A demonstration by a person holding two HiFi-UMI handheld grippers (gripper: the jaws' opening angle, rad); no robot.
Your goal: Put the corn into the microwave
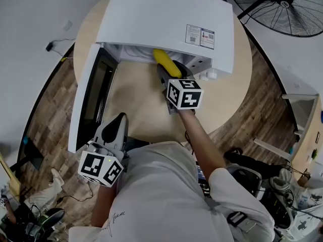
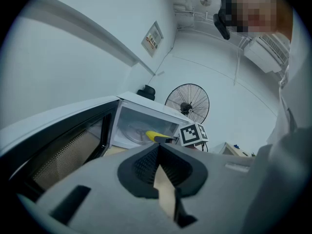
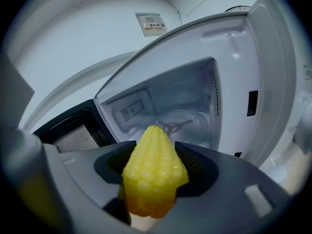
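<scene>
Fingers (image 3: 200,167) of right gripper (image 1: 169,77): clamped on corn cob (image 3: 155,174), which is held at the mouth of the open white microwave (image 1: 166,21) on the round bench (image 1: 141,105). Left gripper (image 2: 157,150): fingers pressed together, nothing held.

Glossy bumpy corn (image 3: 155,174); smooth white plastic microwave (image 1: 166,19).

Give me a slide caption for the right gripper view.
Right tool clamps a yellow corn cob, its tip pointing into the open microwave.
</scene>
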